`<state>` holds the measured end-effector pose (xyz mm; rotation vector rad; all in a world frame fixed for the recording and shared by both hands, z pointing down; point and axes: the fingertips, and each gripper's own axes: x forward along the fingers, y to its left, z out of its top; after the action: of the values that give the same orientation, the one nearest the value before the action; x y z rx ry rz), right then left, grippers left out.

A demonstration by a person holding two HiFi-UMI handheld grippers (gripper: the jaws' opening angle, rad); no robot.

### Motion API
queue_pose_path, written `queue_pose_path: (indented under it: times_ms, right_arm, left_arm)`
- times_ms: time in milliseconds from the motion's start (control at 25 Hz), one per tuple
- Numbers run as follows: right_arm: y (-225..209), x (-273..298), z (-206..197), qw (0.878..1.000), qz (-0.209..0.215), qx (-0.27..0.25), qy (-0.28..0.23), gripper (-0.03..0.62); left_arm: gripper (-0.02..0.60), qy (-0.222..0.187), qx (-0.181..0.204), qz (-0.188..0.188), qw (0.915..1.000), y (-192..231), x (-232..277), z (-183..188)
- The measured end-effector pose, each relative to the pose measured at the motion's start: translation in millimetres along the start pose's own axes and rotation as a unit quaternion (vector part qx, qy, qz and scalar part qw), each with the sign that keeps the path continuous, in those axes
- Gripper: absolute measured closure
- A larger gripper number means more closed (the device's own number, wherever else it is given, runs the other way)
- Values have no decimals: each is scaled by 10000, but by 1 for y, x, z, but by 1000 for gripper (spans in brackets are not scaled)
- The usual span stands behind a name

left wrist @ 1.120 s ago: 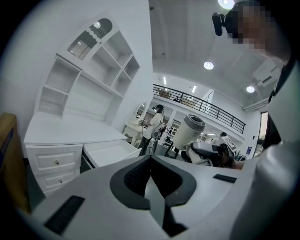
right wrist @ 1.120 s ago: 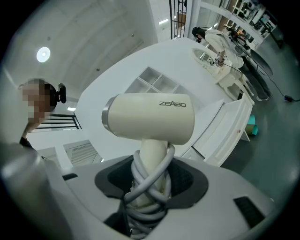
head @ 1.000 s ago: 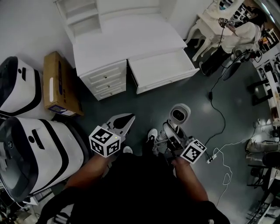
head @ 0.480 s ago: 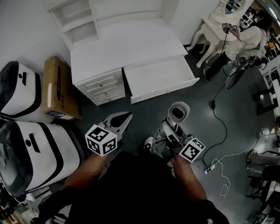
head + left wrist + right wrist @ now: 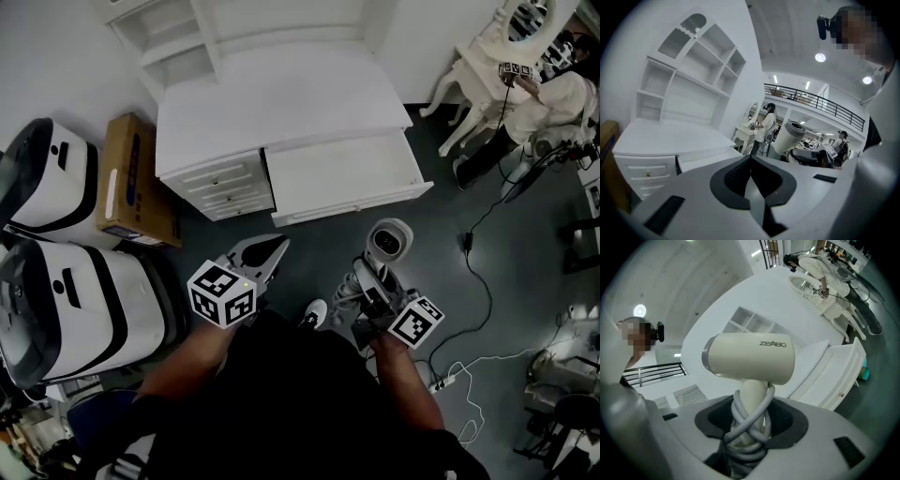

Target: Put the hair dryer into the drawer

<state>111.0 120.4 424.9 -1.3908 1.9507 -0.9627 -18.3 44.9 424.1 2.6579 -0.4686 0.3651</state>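
Observation:
A cream hair dryer (image 5: 387,241) (image 5: 750,357), its grey cord wound round the handle, stands upright in my right gripper (image 5: 372,284) (image 5: 750,427), which is shut on that handle. It hangs over the dark floor just in front of the white dresser's open drawer (image 5: 342,173) (image 5: 843,366), whose inside looks bare. To the left, my left gripper (image 5: 265,253) (image 5: 751,176) is shut with nothing in it and points toward the dresser's small left drawers (image 5: 220,183). The hair dryer (image 5: 792,136) also shows at the right of the left gripper view.
Two large white pods (image 5: 66,309) and a cardboard box (image 5: 136,183) stand left of the dresser. A black cable (image 5: 473,272) and a white power strip (image 5: 436,382) lie on the floor at right. A person (image 5: 553,94) stands by an ornate white table at top right.
The dresser and open drawer have shifted right and a little lower in the head view. Both grippers keep their pose, the right still holding the hair dryer.

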Motion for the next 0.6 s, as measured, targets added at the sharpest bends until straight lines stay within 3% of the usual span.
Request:
queue_pose_path:
  times_ms: [600]
  right_arm:
    - [-49, 12, 15, 9993, -13, 361, 123, 376]
  left_arm:
    - [572, 307, -119, 312, 9990, 11, 34, -10]
